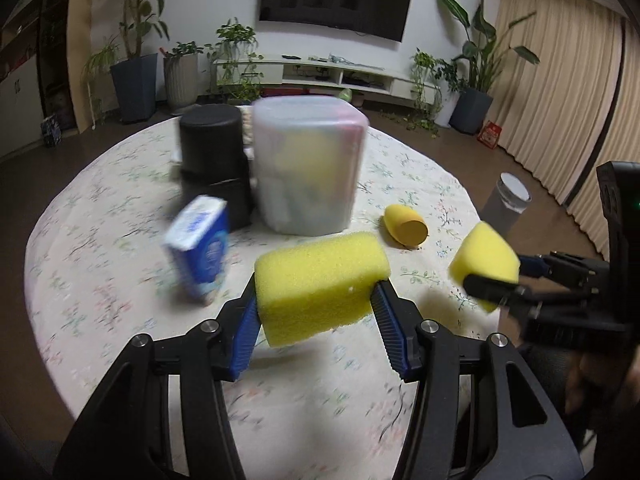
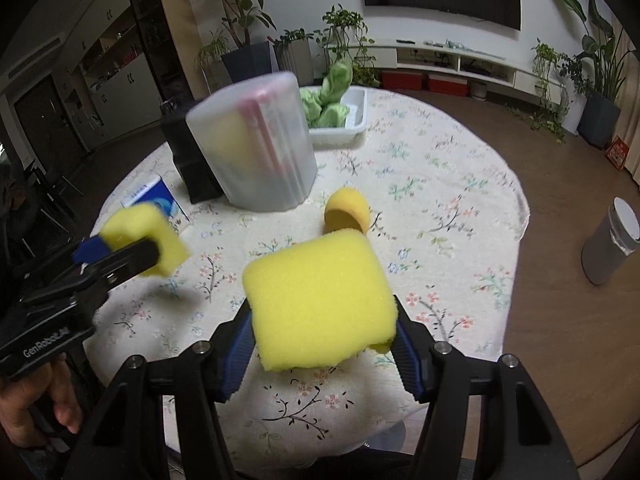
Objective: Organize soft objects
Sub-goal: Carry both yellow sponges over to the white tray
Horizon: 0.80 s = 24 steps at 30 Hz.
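My left gripper (image 1: 316,312) is shut on a yellow sponge block (image 1: 320,284) and holds it above the floral tablecloth. My right gripper (image 2: 324,340) is shut on a second yellow sponge (image 2: 316,300), also held above the table. Each gripper with its sponge shows in the other view: the right one at the right edge (image 1: 486,266), the left one at the left edge (image 2: 140,240). A small yellow-orange egg-shaped sponge (image 1: 404,226) lies on the cloth in front of a translucent plastic bin (image 1: 308,164) that holds soft items.
A blue and white tissue pack (image 1: 202,248) stands tilted left of the bin, beside a black box (image 1: 214,160). A white tray (image 2: 354,114) with green cloth (image 2: 328,96) sits at the table's far side. A grey can (image 2: 610,246) stands on the floor right of the round table (image 1: 120,340).
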Each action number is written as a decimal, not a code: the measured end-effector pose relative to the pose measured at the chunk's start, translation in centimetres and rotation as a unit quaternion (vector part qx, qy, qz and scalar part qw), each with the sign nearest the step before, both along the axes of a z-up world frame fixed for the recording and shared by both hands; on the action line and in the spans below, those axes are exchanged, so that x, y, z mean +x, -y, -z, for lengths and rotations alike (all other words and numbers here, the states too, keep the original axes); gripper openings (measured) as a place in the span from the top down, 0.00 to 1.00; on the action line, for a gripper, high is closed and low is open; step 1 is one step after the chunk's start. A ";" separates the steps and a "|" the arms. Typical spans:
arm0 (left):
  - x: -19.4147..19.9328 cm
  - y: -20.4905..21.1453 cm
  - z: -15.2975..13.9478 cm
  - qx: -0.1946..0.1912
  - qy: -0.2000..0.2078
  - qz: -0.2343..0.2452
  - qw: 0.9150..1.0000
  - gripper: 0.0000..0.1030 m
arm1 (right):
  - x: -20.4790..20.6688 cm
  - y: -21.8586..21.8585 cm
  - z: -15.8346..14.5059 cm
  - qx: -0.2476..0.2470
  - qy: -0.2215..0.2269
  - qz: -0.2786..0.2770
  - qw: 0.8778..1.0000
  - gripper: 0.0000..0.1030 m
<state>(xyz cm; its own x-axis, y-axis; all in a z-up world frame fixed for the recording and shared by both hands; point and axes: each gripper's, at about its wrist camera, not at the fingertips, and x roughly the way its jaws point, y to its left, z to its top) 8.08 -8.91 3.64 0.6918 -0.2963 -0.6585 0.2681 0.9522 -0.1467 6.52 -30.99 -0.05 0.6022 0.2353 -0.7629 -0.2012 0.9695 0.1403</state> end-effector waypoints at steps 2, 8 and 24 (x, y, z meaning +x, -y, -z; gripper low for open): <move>-0.5 -1.6 -0.6 -0.001 0.005 -0.009 1.000 0.51 | -0.1 0.2 -0.8 0.000 0.005 0.001 1.000 0.38; -0.3 -7.4 -3.4 -0.018 0.023 -0.050 0.998 0.51 | 0.5 1.4 -3.3 -0.016 0.024 0.008 1.000 0.38; 10.6 -15.7 -9.2 -0.003 0.047 -0.056 0.997 0.51 | 9.5 5.8 -11.8 -0.087 0.070 0.011 0.994 0.38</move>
<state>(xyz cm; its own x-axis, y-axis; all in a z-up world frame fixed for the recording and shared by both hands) 18.67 6.76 12.85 0.7796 -0.2177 -0.5872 0.1737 0.9760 -0.1311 16.03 -36.83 11.79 0.7096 0.0927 -0.6985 -0.1850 0.9811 -0.0577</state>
